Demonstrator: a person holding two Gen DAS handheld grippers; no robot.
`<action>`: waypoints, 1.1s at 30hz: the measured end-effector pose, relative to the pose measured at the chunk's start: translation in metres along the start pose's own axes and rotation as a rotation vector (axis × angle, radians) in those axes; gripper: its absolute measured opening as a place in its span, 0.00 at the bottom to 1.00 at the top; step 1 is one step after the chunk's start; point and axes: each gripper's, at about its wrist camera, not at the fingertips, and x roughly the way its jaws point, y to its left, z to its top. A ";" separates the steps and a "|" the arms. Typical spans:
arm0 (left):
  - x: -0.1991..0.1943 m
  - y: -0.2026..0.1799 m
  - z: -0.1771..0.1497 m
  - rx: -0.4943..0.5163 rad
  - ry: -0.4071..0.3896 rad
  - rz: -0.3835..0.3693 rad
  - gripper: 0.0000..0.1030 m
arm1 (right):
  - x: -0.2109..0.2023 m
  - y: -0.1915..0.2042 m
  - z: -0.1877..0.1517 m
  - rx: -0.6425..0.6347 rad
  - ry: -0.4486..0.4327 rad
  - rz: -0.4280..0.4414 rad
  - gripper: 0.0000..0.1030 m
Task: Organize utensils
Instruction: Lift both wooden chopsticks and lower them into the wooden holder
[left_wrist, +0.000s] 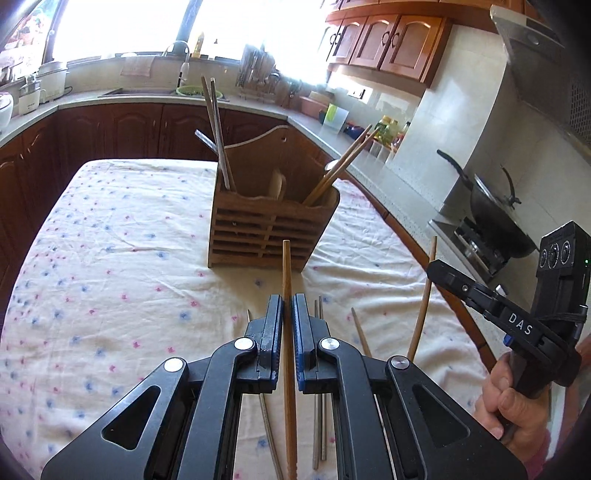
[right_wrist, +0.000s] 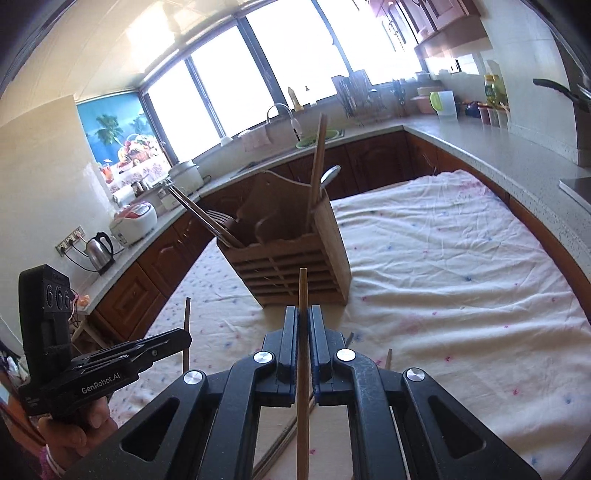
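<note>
A wooden slatted utensil holder (left_wrist: 271, 229) stands on the cloth-covered table (left_wrist: 110, 240); it also shows in the right wrist view (right_wrist: 295, 258). It holds chopsticks (left_wrist: 218, 140), more chopsticks (left_wrist: 343, 166) and a spoon (right_wrist: 330, 173). My left gripper (left_wrist: 287, 302) is shut on a wooden chopstick (left_wrist: 287, 273), just short of the holder. My right gripper (right_wrist: 303, 314) is shut on another wooden chopstick (right_wrist: 303, 291), held above the table near the holder; it also shows in the left wrist view (left_wrist: 432, 267). Metal chopsticks (left_wrist: 320, 424) and a wooden one (left_wrist: 360, 332) lie on the cloth below.
A counter with a sink (left_wrist: 140, 91), a dish rack (left_wrist: 258, 81), a rice cooker (right_wrist: 135, 221) and a kettle (right_wrist: 99, 251) wraps around the table. A wok (left_wrist: 495, 218) sits on the stove at right. The left gripper shows at lower left in the right wrist view (right_wrist: 177, 338).
</note>
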 end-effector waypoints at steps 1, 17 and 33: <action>-0.008 0.000 0.003 0.001 -0.018 -0.003 0.05 | -0.007 0.004 0.003 -0.005 -0.015 0.008 0.05; -0.060 0.005 0.032 0.002 -0.178 -0.009 0.05 | -0.055 0.030 0.046 -0.081 -0.198 0.008 0.05; -0.060 0.008 0.065 0.012 -0.255 0.022 0.05 | -0.041 0.034 0.073 -0.097 -0.235 0.000 0.05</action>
